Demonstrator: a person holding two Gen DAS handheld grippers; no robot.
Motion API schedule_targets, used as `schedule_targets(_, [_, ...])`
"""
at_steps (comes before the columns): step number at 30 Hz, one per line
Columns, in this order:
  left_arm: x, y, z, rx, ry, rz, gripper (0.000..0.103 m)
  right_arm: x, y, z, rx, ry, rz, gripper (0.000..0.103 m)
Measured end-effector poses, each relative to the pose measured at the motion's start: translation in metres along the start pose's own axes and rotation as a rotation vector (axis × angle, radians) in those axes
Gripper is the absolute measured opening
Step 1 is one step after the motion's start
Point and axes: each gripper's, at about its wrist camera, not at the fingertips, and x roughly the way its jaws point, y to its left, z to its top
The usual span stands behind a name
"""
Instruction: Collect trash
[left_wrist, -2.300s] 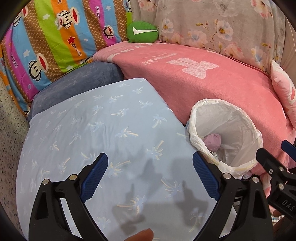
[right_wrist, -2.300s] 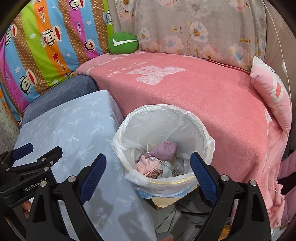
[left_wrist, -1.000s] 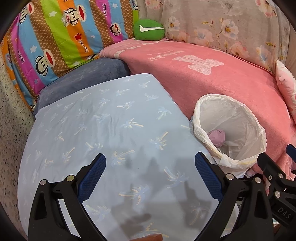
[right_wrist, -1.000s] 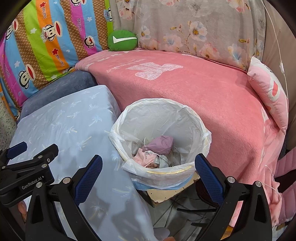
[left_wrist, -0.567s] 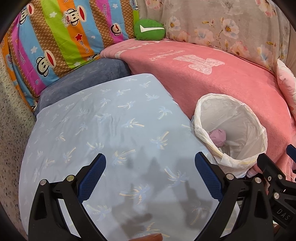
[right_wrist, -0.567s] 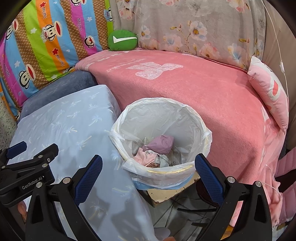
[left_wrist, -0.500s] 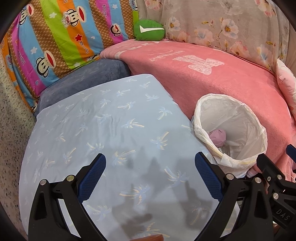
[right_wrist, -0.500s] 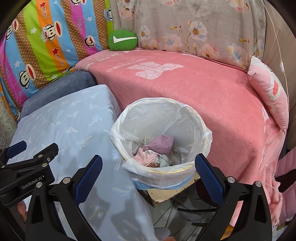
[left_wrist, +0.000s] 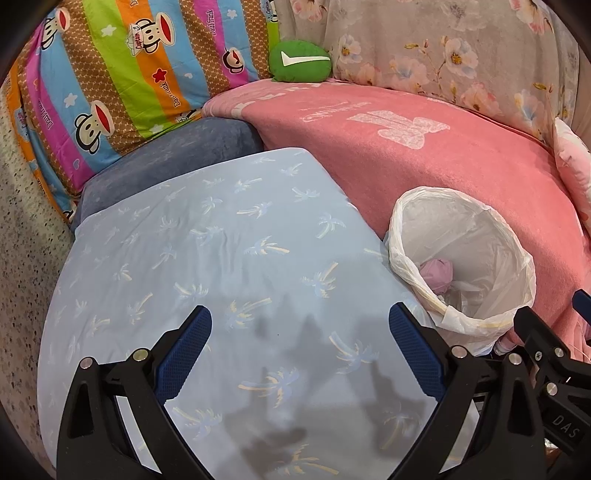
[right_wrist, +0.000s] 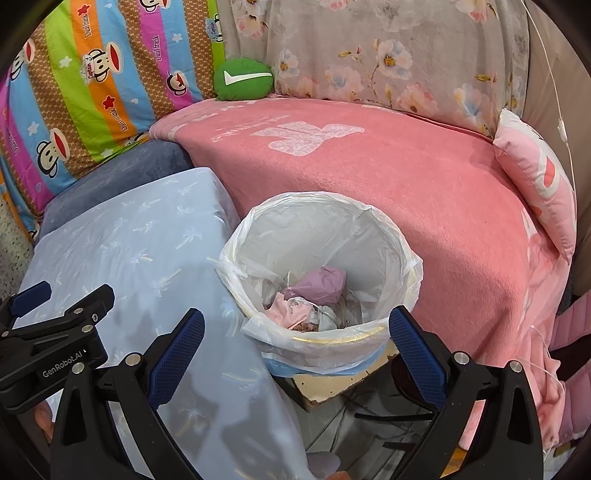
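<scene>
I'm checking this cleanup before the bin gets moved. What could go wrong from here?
The bin appears to sit on a board that juts out over cables, so a nudge might tip it. The liner hangs loose over the rim; an open finger of the right gripper could snag it. Light wads such as the purple wad might spill if the bin tilts.
</scene>
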Motion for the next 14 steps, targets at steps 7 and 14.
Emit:
schedule_targets(7, [0.0025,0.0021,0.0001,-0.007,0.009,0.005,0.093,0.0016,-0.0008,0.0,0.0,0.003,0.002,0.098])
schedule_targets(14, [0.006,0.0047,-0.0013,-0.013,0.019,0.008,0.093,0.0021,-0.0016,-0.0008,0.005,0.002,0.0,0.098])
